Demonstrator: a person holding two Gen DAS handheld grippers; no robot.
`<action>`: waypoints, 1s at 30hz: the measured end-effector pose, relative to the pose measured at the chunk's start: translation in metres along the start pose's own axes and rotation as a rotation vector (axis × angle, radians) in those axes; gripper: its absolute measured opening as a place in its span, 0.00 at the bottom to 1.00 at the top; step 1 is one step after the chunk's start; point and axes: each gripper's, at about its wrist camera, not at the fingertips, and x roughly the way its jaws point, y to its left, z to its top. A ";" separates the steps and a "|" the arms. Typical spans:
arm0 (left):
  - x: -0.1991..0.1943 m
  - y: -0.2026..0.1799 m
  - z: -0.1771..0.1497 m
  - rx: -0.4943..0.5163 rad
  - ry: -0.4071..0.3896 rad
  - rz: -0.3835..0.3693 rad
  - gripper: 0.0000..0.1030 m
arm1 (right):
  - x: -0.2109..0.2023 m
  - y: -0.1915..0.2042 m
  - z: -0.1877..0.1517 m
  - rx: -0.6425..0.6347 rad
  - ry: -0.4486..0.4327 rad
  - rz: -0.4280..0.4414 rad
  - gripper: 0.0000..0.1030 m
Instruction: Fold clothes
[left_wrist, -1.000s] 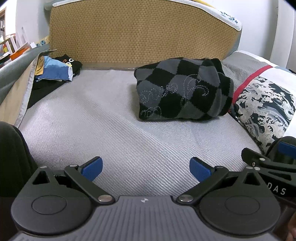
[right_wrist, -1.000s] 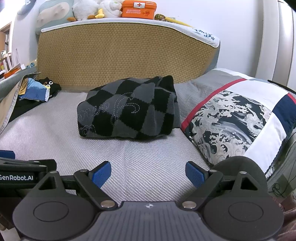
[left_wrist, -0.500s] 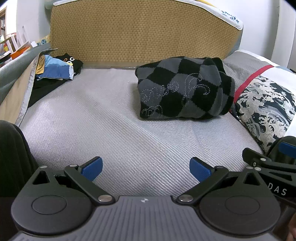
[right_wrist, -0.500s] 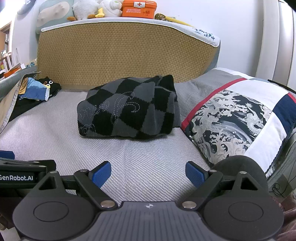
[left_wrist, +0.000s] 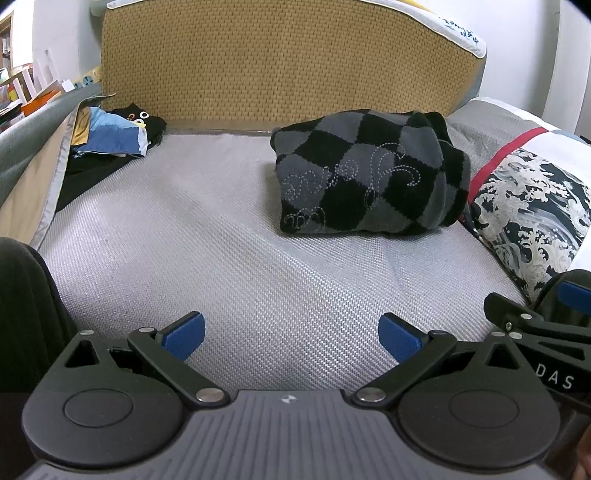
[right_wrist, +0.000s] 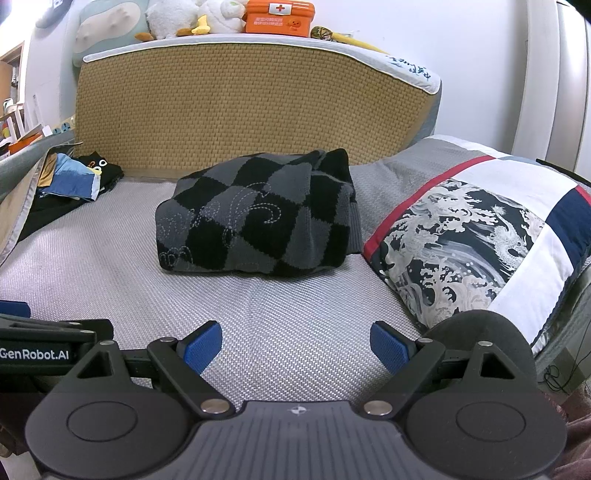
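Note:
A folded black-and-grey checkered sweater lies on the grey woven mat near the headboard. My left gripper hovers open low over the mat's near part, well short of the sweater, with nothing between its blue pads. Beside it my right gripper is open too and holds nothing. Part of the right gripper shows at the left wrist view's right edge. The left gripper shows at the right wrist view's left edge.
A pile of blue, tan and black clothes lies at the far left corner. A patterned pillow borders the mat on the right. The woven headboard carries plush toys and an orange first-aid box. A dark leg sits at left.
Both grippers stay open and nearly still. The view shifts only slightly; the sweater has not moved.

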 end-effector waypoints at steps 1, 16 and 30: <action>0.000 0.000 0.000 0.000 0.000 0.000 1.00 | 0.000 0.000 0.000 0.000 0.000 0.000 0.88; 0.001 0.000 -0.001 -0.003 0.007 0.003 1.00 | 0.001 0.001 0.000 0.000 0.004 0.001 0.88; 0.002 0.001 -0.003 -0.002 0.015 0.003 1.00 | 0.002 0.001 -0.001 -0.001 0.005 0.002 0.88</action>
